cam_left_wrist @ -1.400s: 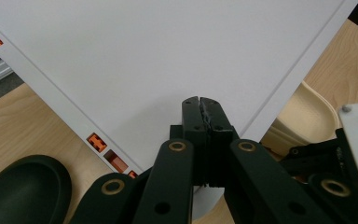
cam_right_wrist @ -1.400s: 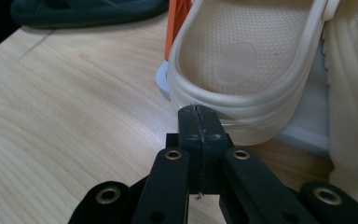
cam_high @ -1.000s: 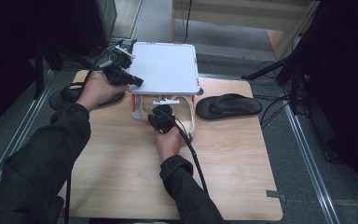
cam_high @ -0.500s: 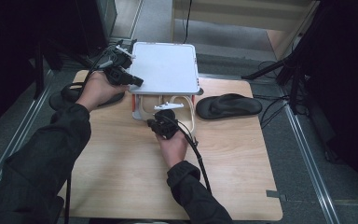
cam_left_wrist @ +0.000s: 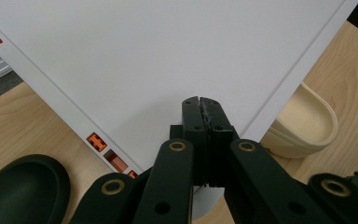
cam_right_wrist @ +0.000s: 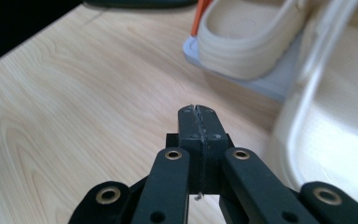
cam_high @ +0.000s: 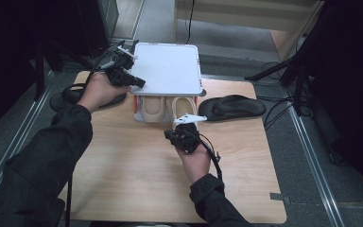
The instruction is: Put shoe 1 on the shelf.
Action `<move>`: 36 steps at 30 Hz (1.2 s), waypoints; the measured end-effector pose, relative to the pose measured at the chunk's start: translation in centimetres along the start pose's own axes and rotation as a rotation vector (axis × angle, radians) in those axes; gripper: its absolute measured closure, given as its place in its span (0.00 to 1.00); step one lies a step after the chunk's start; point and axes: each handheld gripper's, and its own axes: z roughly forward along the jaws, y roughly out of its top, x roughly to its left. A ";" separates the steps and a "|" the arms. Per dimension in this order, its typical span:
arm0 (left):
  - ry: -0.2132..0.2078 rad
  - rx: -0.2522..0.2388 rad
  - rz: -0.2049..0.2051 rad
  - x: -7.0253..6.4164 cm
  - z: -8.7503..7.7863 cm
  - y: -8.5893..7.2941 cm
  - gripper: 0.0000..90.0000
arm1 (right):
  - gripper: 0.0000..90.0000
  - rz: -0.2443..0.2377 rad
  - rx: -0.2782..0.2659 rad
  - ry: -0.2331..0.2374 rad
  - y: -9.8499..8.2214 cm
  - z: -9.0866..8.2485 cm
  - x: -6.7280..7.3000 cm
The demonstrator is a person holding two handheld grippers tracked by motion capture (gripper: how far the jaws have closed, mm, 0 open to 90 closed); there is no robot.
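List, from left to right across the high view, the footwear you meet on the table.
Black slipper by the left hand → beige slipper under the white lid → second beige slipper → black slipper at right.
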 end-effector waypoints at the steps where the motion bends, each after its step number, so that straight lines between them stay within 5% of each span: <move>1: 0.000 0.002 0.005 0.0 0.0 0.0 1.00 | 1.00 -0.003 0.005 -0.005 -0.4 -0.3 -0.2; 11: 0.006 0.000 0.003 -0.1 0.0 0.0 1.00 | 1.00 0.057 0.002 0.006 -3.1 -2.5 -2.3; 18: 0.006 0.001 0.005 -0.1 0.0 0.0 1.00 | 1.00 0.066 0.015 -0.039 -4.5 -3.3 -4.1; 36: -0.001 -0.004 -0.001 -0.1 0.0 0.0 1.00 | 1.00 0.062 0.045 -0.092 -3.9 -2.0 -6.5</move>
